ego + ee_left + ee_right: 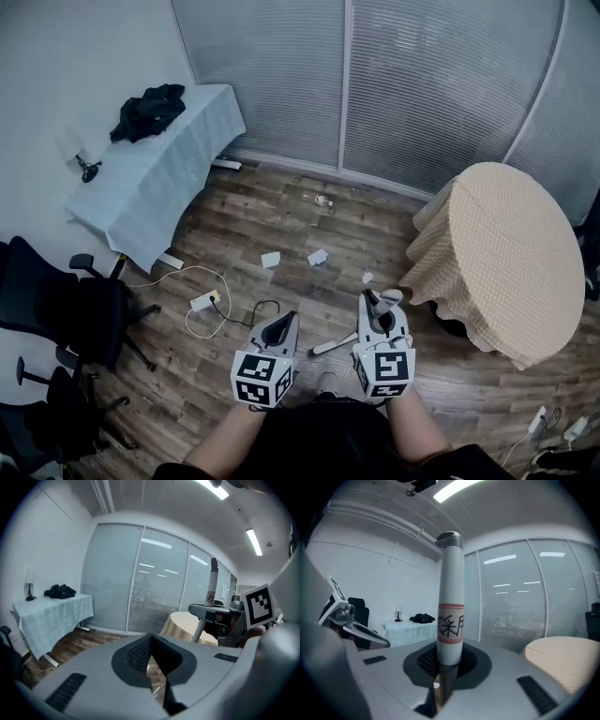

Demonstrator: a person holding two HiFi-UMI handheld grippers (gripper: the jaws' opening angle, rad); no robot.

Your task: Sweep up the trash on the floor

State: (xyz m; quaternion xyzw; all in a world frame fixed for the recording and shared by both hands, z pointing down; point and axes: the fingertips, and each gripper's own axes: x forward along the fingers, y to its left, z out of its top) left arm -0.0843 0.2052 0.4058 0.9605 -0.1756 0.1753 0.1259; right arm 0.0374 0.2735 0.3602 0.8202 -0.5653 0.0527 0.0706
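My right gripper (pixel 377 307) is shut on a white broom handle (pixel 451 625) with a grey cap and a red-banded label, held upright. Below the jaws the pole (pixel 333 344) slants down to the floor. The left gripper view also shows that handle (pixel 212 584) rising from the right gripper. My left gripper (pixel 287 321) hovers beside it at the same height, jaws shut with nothing between them (pixel 152 670). Scraps of white paper trash lie on the wood floor ahead: one (pixel 271 260), another (pixel 318 257), a small one (pixel 367 277) and a far one (pixel 323 200).
A table with a white cloth (pixel 159 169) stands at the left, with a black garment (pixel 148 111) on it. A round table with a beige cloth (pixel 511 253) is at the right. Black office chairs (pixel 66 319) and a power strip with cables (pixel 204 302) lie near left.
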